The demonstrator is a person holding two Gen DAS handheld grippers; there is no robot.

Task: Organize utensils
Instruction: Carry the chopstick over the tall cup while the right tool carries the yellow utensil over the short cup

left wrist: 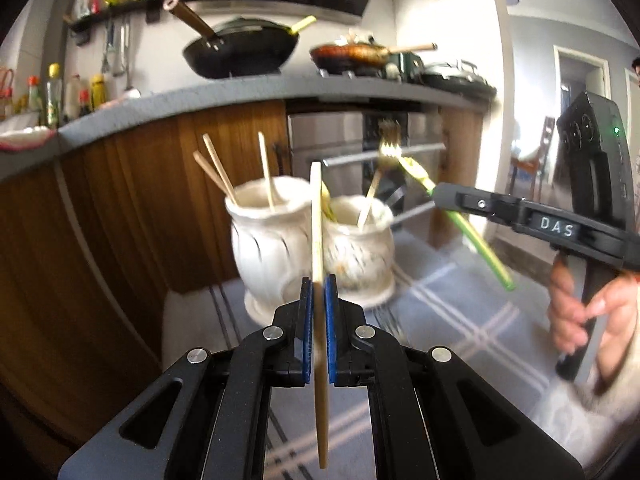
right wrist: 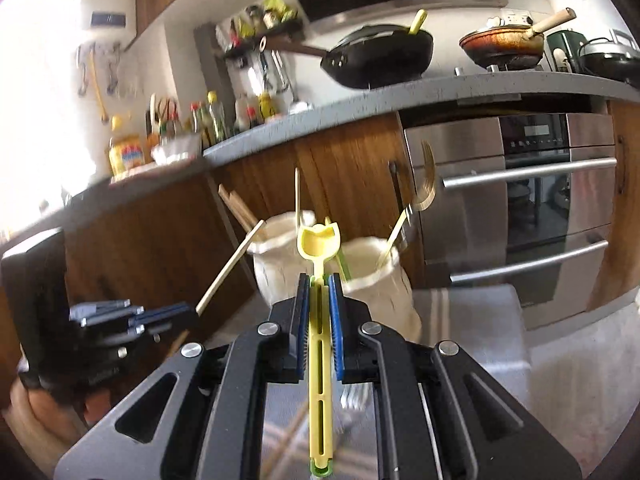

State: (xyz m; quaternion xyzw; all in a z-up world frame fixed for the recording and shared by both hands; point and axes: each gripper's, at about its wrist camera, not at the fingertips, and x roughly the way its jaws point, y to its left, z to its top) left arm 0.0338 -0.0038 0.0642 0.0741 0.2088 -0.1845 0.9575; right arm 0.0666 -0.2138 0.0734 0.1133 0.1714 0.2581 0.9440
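Two white ceramic holders stand side by side on a checked cloth: the left holder (left wrist: 269,236) (right wrist: 280,248) has several wooden chopsticks in it, the right holder (left wrist: 360,248) (right wrist: 376,280) has a gold fork (left wrist: 390,148) (right wrist: 426,184) and a stick. My left gripper (left wrist: 319,284) is shut on a wooden chopstick (left wrist: 318,240), held upright in front of the holders; it also shows in the right wrist view (right wrist: 230,268). My right gripper (right wrist: 319,280) (left wrist: 440,194) is shut on a yellow-green plastic utensil (right wrist: 320,340) (left wrist: 476,240), just short of the right holder.
A grey counter (left wrist: 224,94) with two pans (left wrist: 240,50), bottles and wooden cabinets runs behind. A steel oven (right wrist: 520,200) stands at the right. More utensils lie on the checked cloth (left wrist: 440,320) below the grippers.
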